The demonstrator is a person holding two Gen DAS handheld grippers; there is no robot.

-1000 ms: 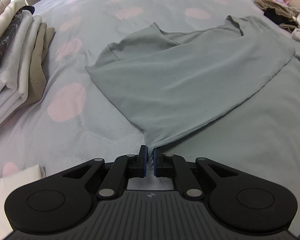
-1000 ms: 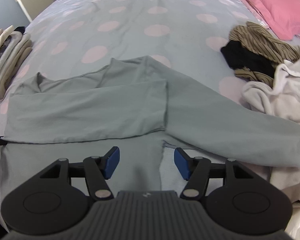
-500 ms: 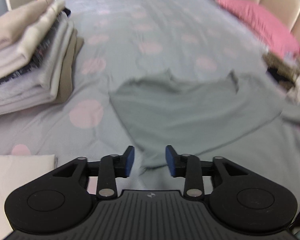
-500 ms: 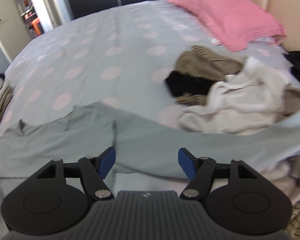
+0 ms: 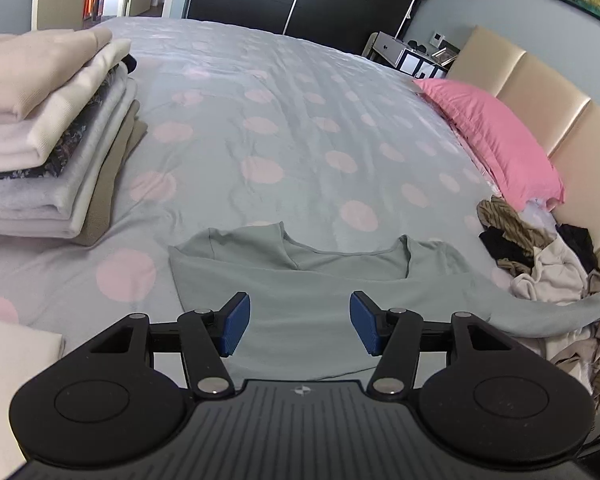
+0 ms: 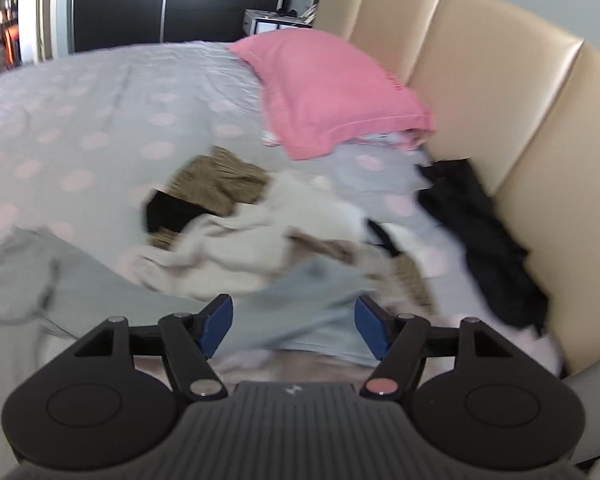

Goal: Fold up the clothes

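Changes since a second ago: my left gripper [image 5: 299, 323], then pinched shut on the hem corner of the grey-green top [image 5: 312, 280], now stands with its blue pads wide apart and nothing between them. It has lifted back, so the view takes in the whole bed [image 5: 300, 128]. My right gripper [image 6: 296, 325] has swung from the top's middle toward the headboard [image 6: 480, 92] end; its view is motion-blurred.

Left gripper: fully spread, empty, above the near part of the top, not touching cloth that I can see.

Right gripper: pads wide apart, holding nothing; a long grey-green sleeve [image 6: 300, 292] runs across the gap between them. Whether the pads touch it I cannot tell.

Grey-green top: flat on the dotted bedcover, neckline away from me, left sleeve folded over the body, right sleeve trailing onto the unfolded clothes pile [image 5: 540, 256].

Folded stack [image 5: 48, 140]: far left on the bed.

Pink pillow [image 5: 496, 136]: beside the headboard.
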